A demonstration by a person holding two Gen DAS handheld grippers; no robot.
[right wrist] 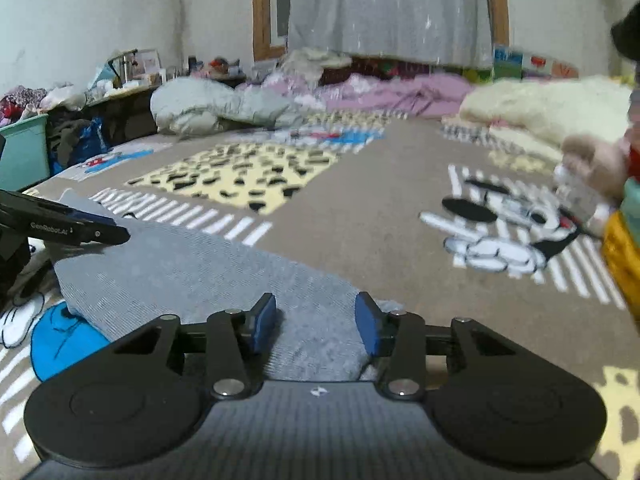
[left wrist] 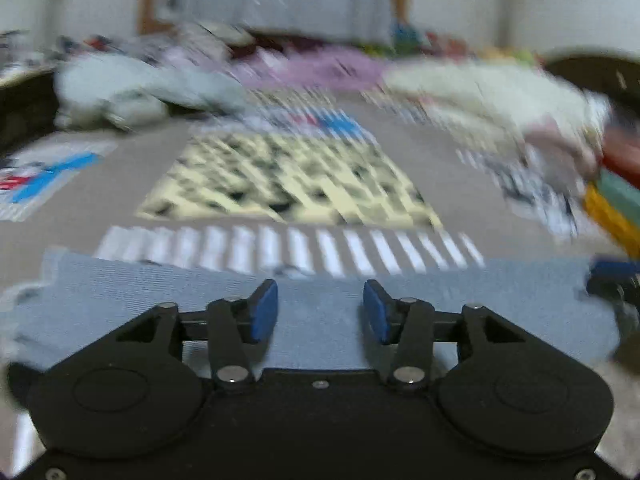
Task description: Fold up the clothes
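Left wrist view: left gripper (left wrist: 320, 311) partly open, blue pads apart, nothing pinched. Grey garment (left wrist: 320, 300) lies flat on the patterned bedspread (left wrist: 280, 176), its cloth under and between the jaws. Background smeared, so far detail unreadable. The other gripper shows dimly at the garment's right end.

Right wrist view: right gripper (right wrist: 316, 326) also partly open, pads clear of the cloth; the garment's near corner sits under and between them. Left gripper sits at the garment's far left edge, so each tool has one end.

Judgement: step is taking hold of the edge for a fold. Do it well by lowering both pads to catch one layer only, gripping both ends level, then lifting together so the fold line stays straight; avoid snagging the bedspread
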